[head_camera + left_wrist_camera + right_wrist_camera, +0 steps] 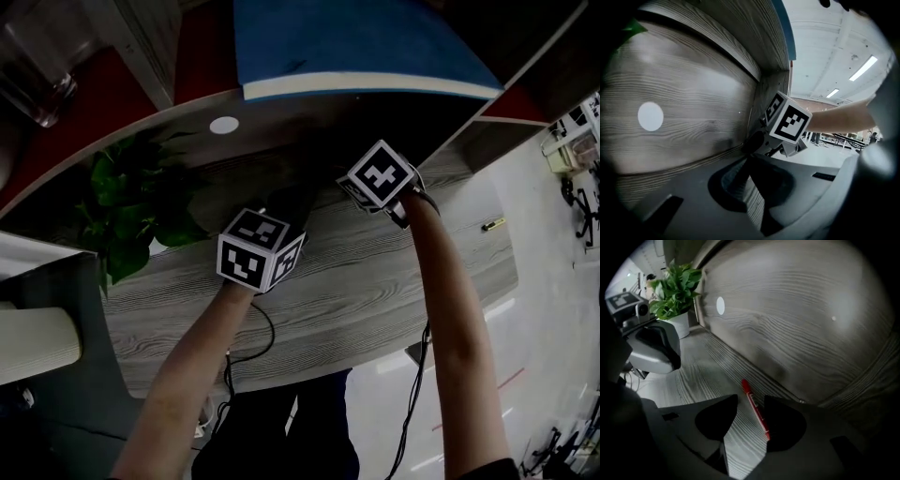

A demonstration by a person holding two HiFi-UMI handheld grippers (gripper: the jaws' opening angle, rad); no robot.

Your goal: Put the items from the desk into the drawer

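A red pen (755, 409) lies on the grey wood desk (703, 376), close to the wood-grain back panel (787, 319). My right gripper (751, 399) is open and straddles the pen, which lies nearer its right finger without touching it. My left gripper (749, 190) is open with only desk grain between its jaws. In the head view both marker cubes, left (260, 249) and right (379, 175), sit over the desk's back edge in shadow, hiding the jaws and the pen. No drawer is in view.
A potted green plant (139, 208) stands on the desk to the left of my left gripper. A white disc (223, 125) sits on the back panel under a blue board (356, 42). Floor lies beyond the desk's right edge (511, 272).
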